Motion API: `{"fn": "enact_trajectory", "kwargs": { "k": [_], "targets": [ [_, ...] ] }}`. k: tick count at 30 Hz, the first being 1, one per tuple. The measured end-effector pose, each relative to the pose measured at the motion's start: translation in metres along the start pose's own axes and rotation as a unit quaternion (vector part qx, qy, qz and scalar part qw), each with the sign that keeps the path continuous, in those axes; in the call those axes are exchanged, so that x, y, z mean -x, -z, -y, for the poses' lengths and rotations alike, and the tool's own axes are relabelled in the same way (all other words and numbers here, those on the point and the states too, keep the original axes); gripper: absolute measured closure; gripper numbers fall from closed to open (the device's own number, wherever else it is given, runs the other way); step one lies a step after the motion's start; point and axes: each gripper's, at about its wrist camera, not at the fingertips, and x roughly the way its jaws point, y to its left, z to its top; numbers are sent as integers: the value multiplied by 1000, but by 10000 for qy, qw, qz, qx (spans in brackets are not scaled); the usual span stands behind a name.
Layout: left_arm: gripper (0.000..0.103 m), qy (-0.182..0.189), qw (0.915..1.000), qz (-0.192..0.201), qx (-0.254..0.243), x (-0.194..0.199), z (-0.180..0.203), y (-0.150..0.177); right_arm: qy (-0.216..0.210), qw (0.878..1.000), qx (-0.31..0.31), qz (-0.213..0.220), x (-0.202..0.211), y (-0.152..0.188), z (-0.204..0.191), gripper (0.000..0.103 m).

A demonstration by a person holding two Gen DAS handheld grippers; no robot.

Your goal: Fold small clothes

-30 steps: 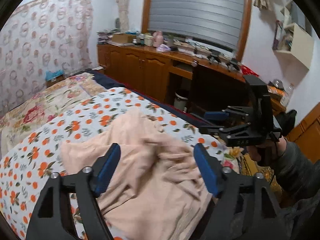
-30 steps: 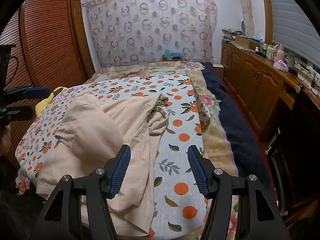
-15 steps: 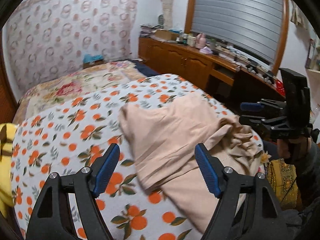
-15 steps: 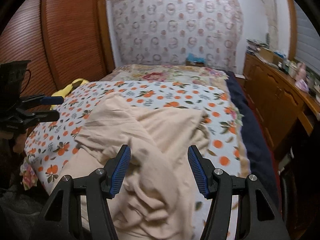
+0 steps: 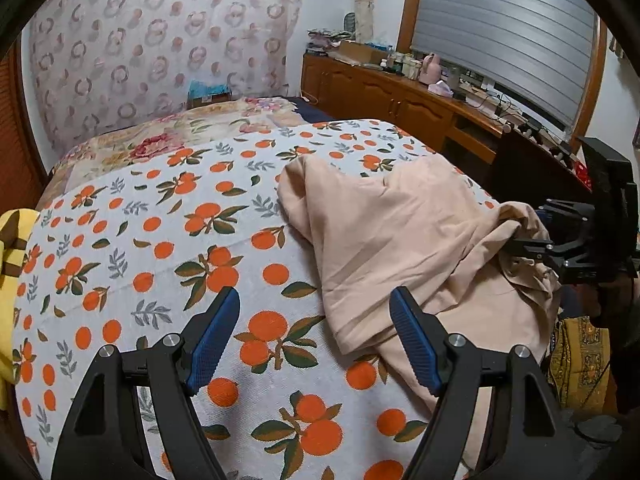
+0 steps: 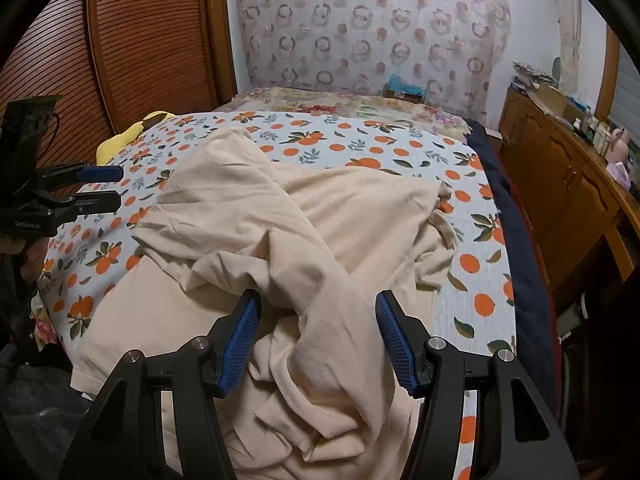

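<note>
While the right gripper (image 6: 318, 338) straddles the garment (image 6: 288, 216), folds hide its shape.

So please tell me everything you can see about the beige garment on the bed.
The beige garment is plain, soft-looking cloth, crumpled and not yet folded. It lies in a loose heap on the orange-print bedcover, at the near edge of the bed, with one flap thrown across the rest and part hanging over the edge. The right gripper is open with a ridge of cloth between its fingers; the left gripper is open beside the garment, over the bedcover.
</note>
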Motion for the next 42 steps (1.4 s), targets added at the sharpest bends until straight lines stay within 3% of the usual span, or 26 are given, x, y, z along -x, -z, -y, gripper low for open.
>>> {"fn": "enact_trajectory", "kwargs": {
  "k": [5, 6, 7, 8, 14, 18, 22, 23, 27, 31, 35, 42],
  "targets": [
    [25, 5, 9999, -124, 36, -11, -2, 6, 16, 10000, -23, 9, -3, 4, 0, 42],
    [25, 5, 9999, -146, 34, -12, -2, 7, -4, 10000, -23, 40, -1, 6, -1, 62],
    [25, 5, 9999, -160, 30, -13, -2, 7, -82, 10000, -13, 54, 1, 7, -1, 92],
    [25, 5, 9998, -182, 23, -16, -1, 7, -140, 9999, 7, 42, 1, 7, -2, 93],
    [25, 74, 9997, -230, -23, -21, 4, 5, -266, 9980, -174, 552, 49, 10, 3, 94],
    [26, 275, 9991, -335, -20, -30, 7, 5, -44, 9993, -207, 317, 49, 22, 6, 94],
    [55, 598, 9965, -577, -43, -38, 12, 6, 57, 9994, -335, 73, 30, 33, 8, 94],
    [58, 664, 9958, -623, -77, -39, 15, 7, 52, 9992, -382, 85, 28, 35, 9, 94],
    [98, 846, 9938, -689, -200, -38, 22, 6, -47, 9986, -482, 198, 29, 30, 15, 94],
    [100, 788, 9958, -312, -359, -21, 34, -12, -87, 9986, -396, 348, 33, 30, 17, 94],
    [100, 635, 9961, 161, -594, -5, 50, -56, -107, 9977, -406, 524, 39, 32, 21, 94],
    [100, 498, 9926, 576, -948, -26, 81, -141, -40, 9975, -453, 533, 44, 36, 29, 94]
  ]
}}
